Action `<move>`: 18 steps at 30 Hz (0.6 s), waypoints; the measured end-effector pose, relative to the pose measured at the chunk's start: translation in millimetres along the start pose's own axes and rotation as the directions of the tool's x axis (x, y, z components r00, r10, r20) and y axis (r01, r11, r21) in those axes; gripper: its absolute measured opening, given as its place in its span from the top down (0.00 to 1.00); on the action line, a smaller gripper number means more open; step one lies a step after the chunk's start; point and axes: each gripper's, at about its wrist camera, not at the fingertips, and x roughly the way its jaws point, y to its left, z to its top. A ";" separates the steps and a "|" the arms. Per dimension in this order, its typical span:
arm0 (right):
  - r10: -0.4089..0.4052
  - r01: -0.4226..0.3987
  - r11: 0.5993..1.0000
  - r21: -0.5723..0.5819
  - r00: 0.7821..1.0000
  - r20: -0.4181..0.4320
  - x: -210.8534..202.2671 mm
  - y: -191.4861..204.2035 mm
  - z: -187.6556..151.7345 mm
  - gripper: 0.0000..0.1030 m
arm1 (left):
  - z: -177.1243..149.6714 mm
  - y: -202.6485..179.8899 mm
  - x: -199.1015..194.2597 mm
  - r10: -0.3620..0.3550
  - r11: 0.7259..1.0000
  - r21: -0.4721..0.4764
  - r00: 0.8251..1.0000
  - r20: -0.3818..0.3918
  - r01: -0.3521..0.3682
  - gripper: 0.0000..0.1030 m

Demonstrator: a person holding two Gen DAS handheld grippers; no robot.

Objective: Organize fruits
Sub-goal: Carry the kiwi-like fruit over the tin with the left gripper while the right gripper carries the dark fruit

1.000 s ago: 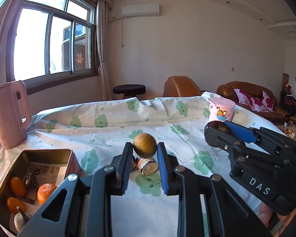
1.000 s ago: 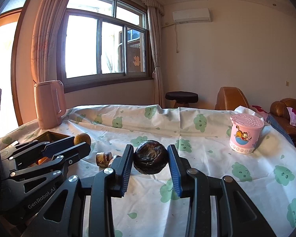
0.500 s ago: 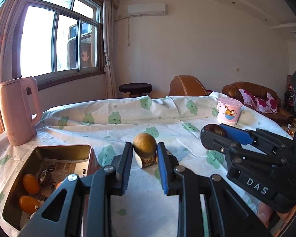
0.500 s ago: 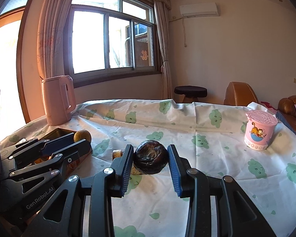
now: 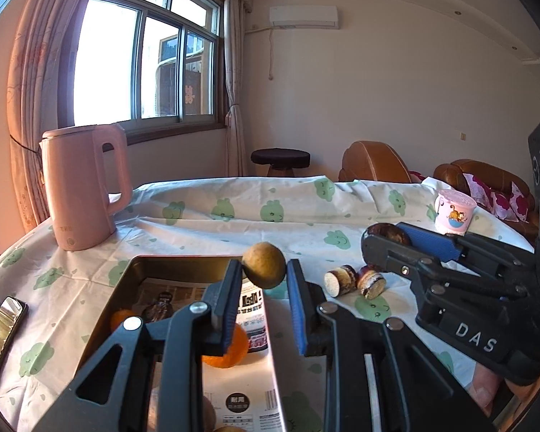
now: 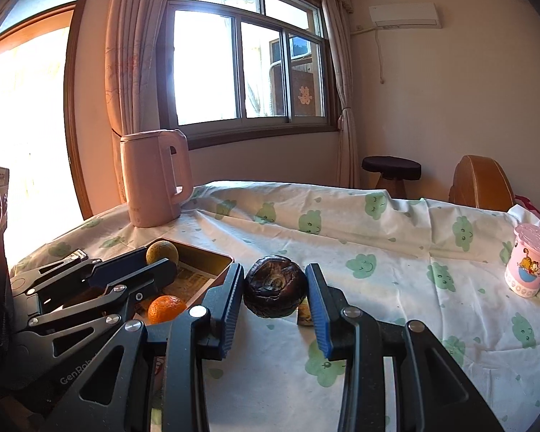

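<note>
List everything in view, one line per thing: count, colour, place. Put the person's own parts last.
Tan round fruit: one, yellow-brown, held in the left gripper above the tin's far rim.
Dark wrinkled fruit: one, near black, held in the right gripper.
Tin: one, metal, paper-lined, on the table's left.
Oranges: at least two, orange, inside the tin.
Cut pieces: two, brown with pale faces, on the cloth right of the tin.
Kettle: one, pink, far left of the table.
Cup: one, pink with cartoon print, right side.
Tablecloth: one, white with green prints.
Stool: one, dark, behind the table.
Left gripper: black, blue pads, shut.
Right gripper: black, blue pads, shut.
</note>
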 end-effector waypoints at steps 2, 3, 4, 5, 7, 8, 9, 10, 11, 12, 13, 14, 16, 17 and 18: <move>0.013 -0.013 1.000 -0.009 1.000 -0.005 5.2 8.2 1.8 0.64 | -0.6 7.6 -1.3 0.014 1.000 -0.004 1.000 -0.003 -0.014 0.74; 0.021 -0.021 1.000 -0.011 1.000 -0.009 8.3 10.8 2.6 0.64 | -0.9 11.3 -1.6 0.023 1.000 -0.007 1.000 -0.004 -0.023 0.74; 0.029 -0.029 1.000 -0.013 1.000 -0.012 10.9 13.6 3.6 0.64 | -1.1 15.0 -1.8 0.030 0.999 -0.011 1.000 -0.005 -0.030 0.74; 0.036 -0.036 0.999 -0.016 0.999 -0.017 14.0 16.8 4.3 0.64 | -1.6 18.9 -1.7 0.037 0.999 -0.014 0.999 -0.006 -0.037 0.74; 0.047 -0.047 0.999 -0.027 0.999 -0.025 19.6 23.1 5.7 0.64 | -3.0 26.0 -1.0 0.049 0.999 -0.024 0.999 -0.012 -0.049 0.74; 0.052 -0.053 0.998 -0.034 0.998 -0.030 22.0 26.3 6.1 0.64 | -3.5 29.2 0.0 0.054 0.998 -0.028 0.998 -0.016 -0.054 0.74; 0.057 -0.058 0.997 -0.040 0.998 -0.034 24.8 29.6 6.7 0.64 | -4.0 32.8 0.5 0.060 0.998 -0.032 0.998 -0.019 -0.060 0.74; 0.060 -0.062 0.997 -0.046 0.997 -0.038 28.0 32.0 7.1 0.64 | -4.1 36.7 0.8 0.065 0.997 -0.037 0.998 -0.022 -0.066 0.74; 0.064 -0.066 0.997 -0.050 0.997 -0.041 30.8 34.9 7.7 0.64 | -4.9 39.9 1.5 0.069 0.997 -0.041 0.997 -0.026 -0.070 0.74; 0.069 -0.071 0.996 -0.052 0.997 -0.045 33.8 37.6 8.3 0.64 | -5.6 43.3 2.4 0.073 0.996 -0.044 0.997 -0.030 -0.075 0.74; 0.074 -0.077 0.996 -0.054 0.996 -0.049 36.3 39.7 8.8 0.64 | -6.1 46.6 3.2 0.078 0.996 -0.048 0.996 -0.033 -0.080 0.74; 0.078 -0.081 0.995 -0.056 0.996 -0.052 38.7 42.1 9.1 0.64 | -6.6 49.8 3.9 0.083 0.995 -0.052 0.996 -0.037 -0.085 0.74; 0.084 -0.088 0.994 -0.061 0.995 -0.059 43.6 47.1 9.8 0.64 | -7.8 56.0 4.9 0.091 0.994 -0.058 0.995 -0.045 -0.094 0.74; 0.089 -0.093 0.994 -0.061 0.994 -0.062 45.9 49.2 10.0 0.64 | -8.4 58.8 5.3 0.095 0.993 -0.060 0.994 -0.049 -0.098 0.74; 0.094 -0.098 0.993 -0.061 0.993 -0.066 48.6 51.3 10.5 0.64 | -8.8 61.5 5.4 0.099 0.993 -0.064 0.994 -0.052 -0.102 0.74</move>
